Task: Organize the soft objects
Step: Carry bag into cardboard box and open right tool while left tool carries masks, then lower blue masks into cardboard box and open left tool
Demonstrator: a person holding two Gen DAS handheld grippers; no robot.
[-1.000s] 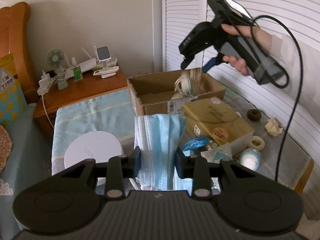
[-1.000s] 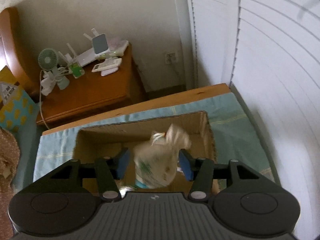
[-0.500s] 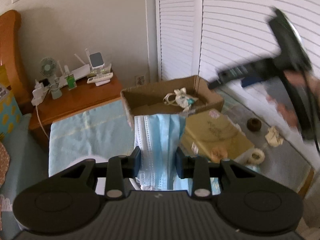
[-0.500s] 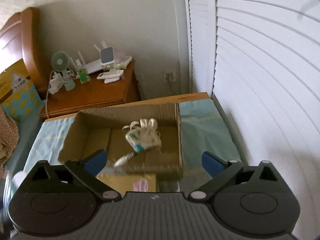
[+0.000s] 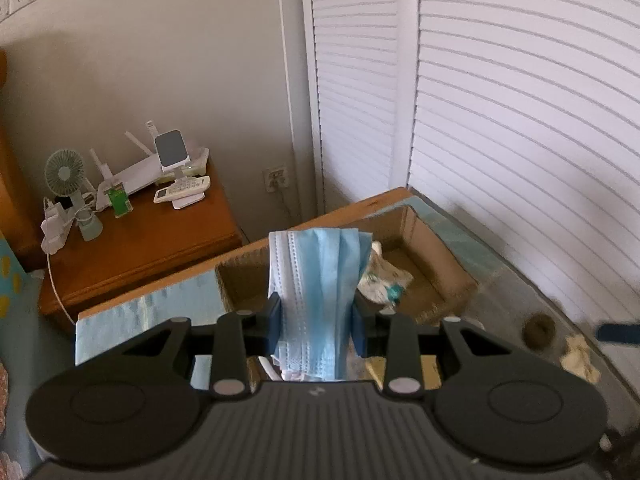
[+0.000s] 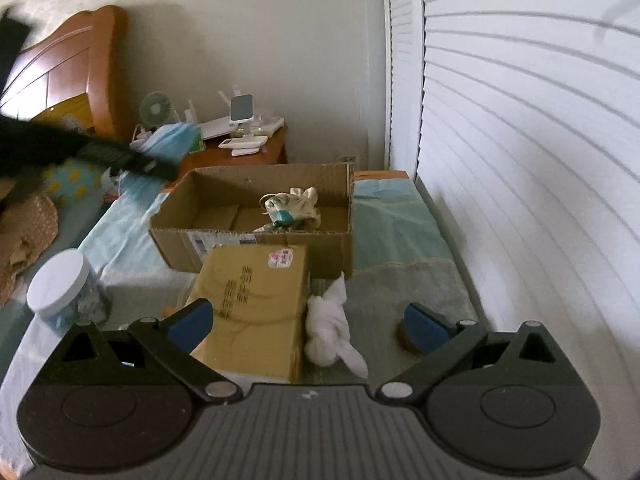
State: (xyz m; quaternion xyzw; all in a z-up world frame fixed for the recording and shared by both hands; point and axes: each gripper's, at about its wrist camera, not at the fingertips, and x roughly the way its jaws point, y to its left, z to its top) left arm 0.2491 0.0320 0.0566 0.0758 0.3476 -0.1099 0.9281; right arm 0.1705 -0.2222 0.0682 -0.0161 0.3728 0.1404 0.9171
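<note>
Blue pleated paper face masks [image 5: 316, 300] pinched in left tongs [image 5: 318, 314] above brown cardboard box [image 5: 436, 264]; right tongs [image 6: 306, 326] spread wide, empty. Early release risks draping over rim.

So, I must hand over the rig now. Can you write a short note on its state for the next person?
Left tool: shut on the stack of blue pleated face masks, held above the open brown cardboard box.
Right tool: open, empty.
Done: the small printed cloth pouch lies in the box.
Left: drop the masks in; then the knotted white cloth beside the closed tan carton.
</note>
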